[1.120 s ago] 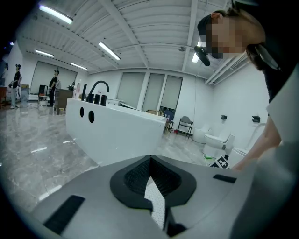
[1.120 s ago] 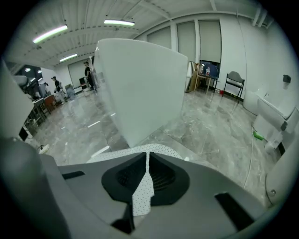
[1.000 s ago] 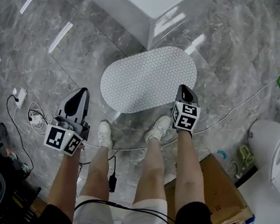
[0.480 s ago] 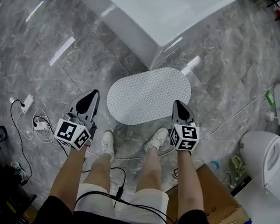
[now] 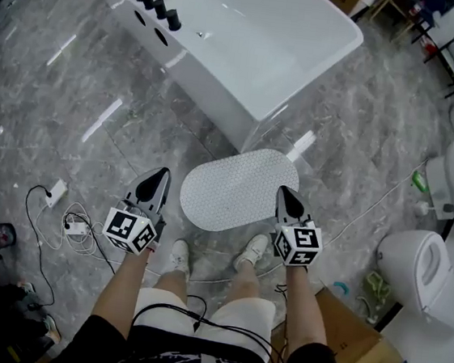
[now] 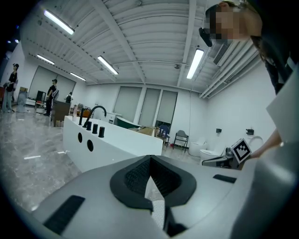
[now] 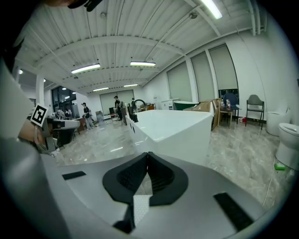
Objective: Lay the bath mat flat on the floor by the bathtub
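- I saw the bath mat (image 5: 238, 188) lying flat on the grey marble floor (image 5: 100, 81). Its far end was just beside the near corner of the white bathtub (image 5: 250, 49), and I could not tell whether they touched.
- The mat lay between the two grippers. The left gripper (image 5: 161, 177) hung beside its left edge and the right gripper (image 5: 283, 193) at its right end, and neither was on it.
- In the left gripper view, the fingers (image 6: 131, 176) met at their tips and held nothing. Only a strip of dotted mat showed through the gap behind them.
- The right gripper view read the same: fingers (image 7: 161, 177) tip to tip and empty, with the tub ahead.
- The person's shoes (image 5: 178, 254) stood just behind the mat's near edge.
- Open floor ran left of the mat and along the tub's side.
- Cables (image 5: 68, 219) lay on the floor left of the left gripper.
- Toilets (image 5: 417, 267) and a cardboard box (image 5: 352, 333) stood to the right, well apart from the mat.
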`<state>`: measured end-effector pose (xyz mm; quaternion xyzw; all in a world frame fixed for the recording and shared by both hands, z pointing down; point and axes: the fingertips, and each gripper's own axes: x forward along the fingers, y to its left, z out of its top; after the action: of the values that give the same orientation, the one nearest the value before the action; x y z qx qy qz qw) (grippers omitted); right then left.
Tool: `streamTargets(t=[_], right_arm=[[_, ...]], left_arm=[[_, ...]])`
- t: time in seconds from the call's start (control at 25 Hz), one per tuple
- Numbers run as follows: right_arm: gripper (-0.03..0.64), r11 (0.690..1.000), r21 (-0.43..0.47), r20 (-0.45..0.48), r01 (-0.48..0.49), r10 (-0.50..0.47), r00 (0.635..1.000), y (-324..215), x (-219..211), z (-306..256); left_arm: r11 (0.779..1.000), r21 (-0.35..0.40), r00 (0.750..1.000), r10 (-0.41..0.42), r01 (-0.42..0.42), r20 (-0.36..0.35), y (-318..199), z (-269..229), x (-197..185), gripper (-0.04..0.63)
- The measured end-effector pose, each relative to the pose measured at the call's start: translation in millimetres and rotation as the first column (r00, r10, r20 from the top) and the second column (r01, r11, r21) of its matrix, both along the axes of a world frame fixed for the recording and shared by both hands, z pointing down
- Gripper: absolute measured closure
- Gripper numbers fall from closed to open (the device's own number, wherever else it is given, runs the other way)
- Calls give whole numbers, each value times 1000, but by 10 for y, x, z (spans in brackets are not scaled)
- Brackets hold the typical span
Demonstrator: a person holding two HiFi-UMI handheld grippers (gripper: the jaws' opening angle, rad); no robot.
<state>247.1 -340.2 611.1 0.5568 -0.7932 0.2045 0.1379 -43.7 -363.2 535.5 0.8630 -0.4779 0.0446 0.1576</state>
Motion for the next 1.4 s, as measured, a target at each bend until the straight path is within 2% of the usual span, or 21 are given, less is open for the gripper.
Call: streamTargets(t=[0.36,0.72,0.84,1.08,1.28,1.4], right_arm=[[591,994,93,20,64,-66,998,120,-328,-1094],[591,992,98,59,84,-90,994,201,-566,-1707],[591,992,105,85,76,-85,993,263,-628,-1899],[591,984,153,86,90,-104,991,248,-718,-2295],[591,980,160,94,121,-137,986,268,-862,-2557],[591,974,185,101,134,-155,983,269,-930,-2744]], left_arm=[[997,70,1000,-15,15,-2,94,-881,-120,583],[995,102,1000,-15,15,-6,244,-1444,-202,583],[995,101,1000,-13,16,-26,324,-1584,-224,583],[992,123,998,-4,11,-59,366,-1905,-237,583],[993,118,998,-5,12,-63,367,-2141,-275,583],[990,139,998,-5,14,-67,355,-2344,-305,583]])
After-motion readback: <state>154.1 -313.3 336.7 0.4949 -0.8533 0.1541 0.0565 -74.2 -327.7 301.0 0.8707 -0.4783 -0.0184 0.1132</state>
